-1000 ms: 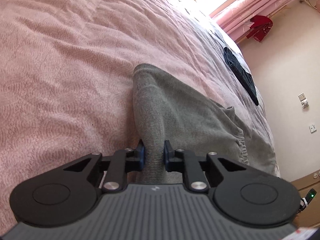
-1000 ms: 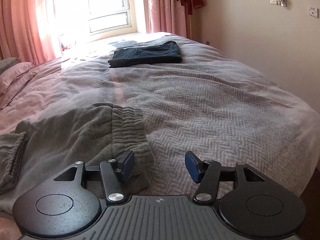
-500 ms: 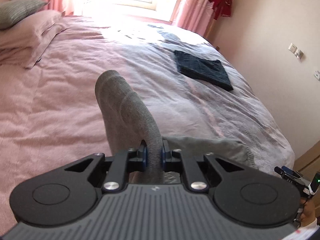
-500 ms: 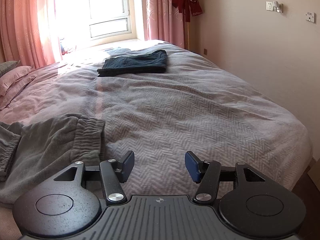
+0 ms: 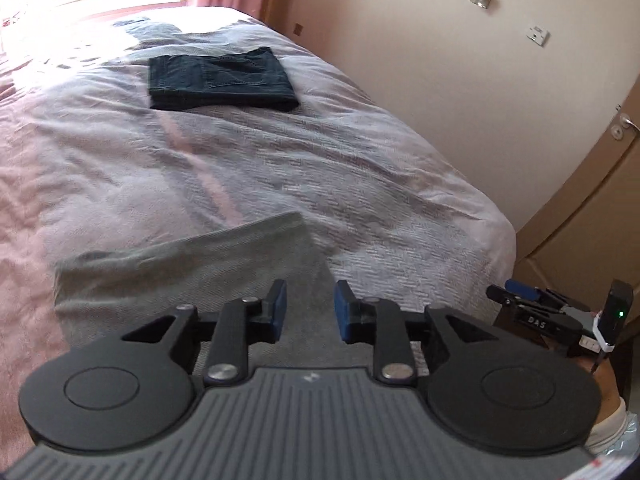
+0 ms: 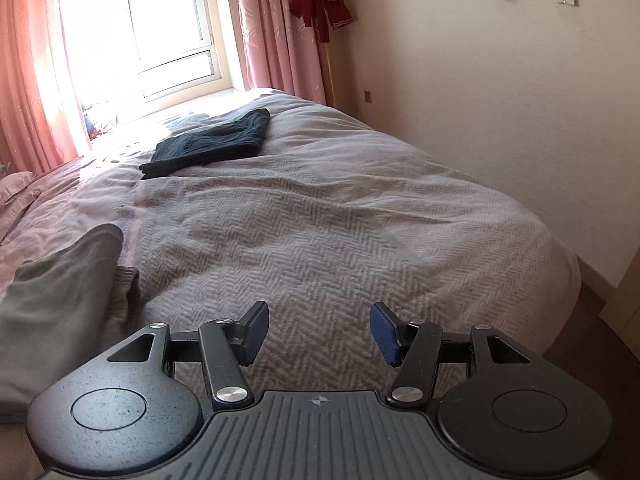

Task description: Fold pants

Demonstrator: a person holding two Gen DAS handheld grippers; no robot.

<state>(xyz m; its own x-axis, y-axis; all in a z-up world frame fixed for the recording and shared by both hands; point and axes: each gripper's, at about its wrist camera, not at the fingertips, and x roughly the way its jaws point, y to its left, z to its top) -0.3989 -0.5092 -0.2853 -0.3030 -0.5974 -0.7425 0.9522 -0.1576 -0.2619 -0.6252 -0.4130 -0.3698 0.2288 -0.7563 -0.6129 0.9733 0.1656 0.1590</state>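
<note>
**Grey sweatpants laid over in a fold, both tongs empty**

Grey ribbed-knit sweatpants (image 5: 188, 276) are seen lying on the pale herringbone-weave bedspread (image 5: 320, 168), at the near edge of the bed, well apart from the dark blue folded jeans (image 5: 220, 78) farther up the bed toward the window. In the right wrist view the grey sweatpants (image 6: 60, 300) appear doubled, an upper layer resting over the gathered waistband. One fold is judged to have been laid; the step in hand is the release.

The left tongs (image 5: 308, 312) are held parted directly over the grey fabric, nothing gripped between the blue pads. The right tongs (image 6: 316, 332) are spread wide over bare bedspread, beside the sweatpants and clear of them.

A further fold is probably called for: the folded edge would have to be gripped and carried across, with the layers kept aligned.
</note>
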